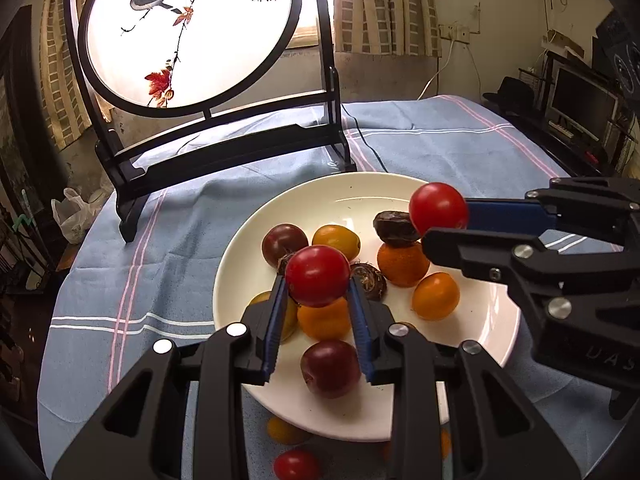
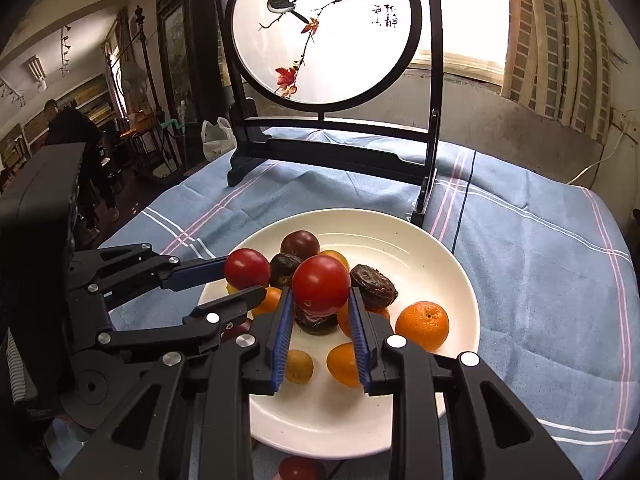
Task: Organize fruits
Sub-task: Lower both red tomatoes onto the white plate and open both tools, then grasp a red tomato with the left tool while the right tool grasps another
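Note:
A white plate (image 1: 256,240) holds several fruits: orange ones, dark red ones and brown wrinkled ones. My left gripper (image 1: 318,282) is shut on a red tomato (image 1: 317,275) held above the plate's near side. My right gripper (image 2: 320,296) is shut on another red tomato (image 2: 321,290) above the plate (image 2: 460,280). In the left wrist view the right gripper (image 1: 440,224) comes in from the right with its tomato (image 1: 438,208). In the right wrist view the left gripper (image 2: 240,280) comes in from the left with its tomato (image 2: 247,268).
A round bird painting in a black stand (image 1: 224,136) stands at the back of the blue cloth (image 1: 160,260). A red tomato (image 1: 296,465) and an orange fruit (image 1: 284,430) lie on the cloth before the plate. A mandarin (image 2: 423,325) lies at the plate's right.

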Motion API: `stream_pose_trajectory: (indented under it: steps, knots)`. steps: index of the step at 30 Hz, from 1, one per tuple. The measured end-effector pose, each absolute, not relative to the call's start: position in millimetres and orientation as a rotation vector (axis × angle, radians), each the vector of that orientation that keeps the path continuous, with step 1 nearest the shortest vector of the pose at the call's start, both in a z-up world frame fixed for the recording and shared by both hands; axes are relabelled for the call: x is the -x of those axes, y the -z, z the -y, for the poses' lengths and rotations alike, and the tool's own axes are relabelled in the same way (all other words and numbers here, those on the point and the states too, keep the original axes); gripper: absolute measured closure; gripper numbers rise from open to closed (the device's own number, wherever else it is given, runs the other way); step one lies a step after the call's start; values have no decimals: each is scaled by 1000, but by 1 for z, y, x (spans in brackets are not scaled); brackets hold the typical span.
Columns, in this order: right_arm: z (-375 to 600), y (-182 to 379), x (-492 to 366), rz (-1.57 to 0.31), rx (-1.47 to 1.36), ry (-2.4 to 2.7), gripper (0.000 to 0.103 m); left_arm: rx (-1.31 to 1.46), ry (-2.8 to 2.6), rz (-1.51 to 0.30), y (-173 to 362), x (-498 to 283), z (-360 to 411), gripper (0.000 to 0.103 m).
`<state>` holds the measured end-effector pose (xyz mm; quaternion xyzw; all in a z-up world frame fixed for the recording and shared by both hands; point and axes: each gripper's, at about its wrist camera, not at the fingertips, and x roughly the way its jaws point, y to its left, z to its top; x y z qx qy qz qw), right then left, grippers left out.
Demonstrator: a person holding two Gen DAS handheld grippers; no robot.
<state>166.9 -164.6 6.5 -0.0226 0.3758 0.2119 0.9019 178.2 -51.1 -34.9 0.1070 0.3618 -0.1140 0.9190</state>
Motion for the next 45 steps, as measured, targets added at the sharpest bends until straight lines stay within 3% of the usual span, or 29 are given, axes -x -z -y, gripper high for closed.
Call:
stream_pose_trajectory:
  steps: [7,9,10,11,12,18,24,36,45]
  knots:
    - [158,-4,-177,-792,58,-427,75,-245,225,-750,39,-182,57,72]
    - [157,-4,-178,-794,67,-410,64,-247,222,-753,40,-183,58,71]
    - [158,-5,-178,-790,69,-395,53,-251,216,-747,40,-183,58,63]
    - [161,-8,-177,-775,62,-383,53,-253,206,-733,38,-182,57,54]
    - [164,-12,-176,-764,52,-389,53,-250,201,-720,36,-181,56,53]
    - [185,-39,-153,-694,27,-395,53,-212,206,-676,16,-171,40,53]
    - [206,-49,-114,-675,50,-418,46,-204,220,-615,-1,-142,15,43]
    - [192,32,-43,-836,187,-501,47,-255,306,-762,59,-73,-16,42]
    - [170,60,-59,-897,249,-484,49,-245,327,-840,89,-84,-6,41]
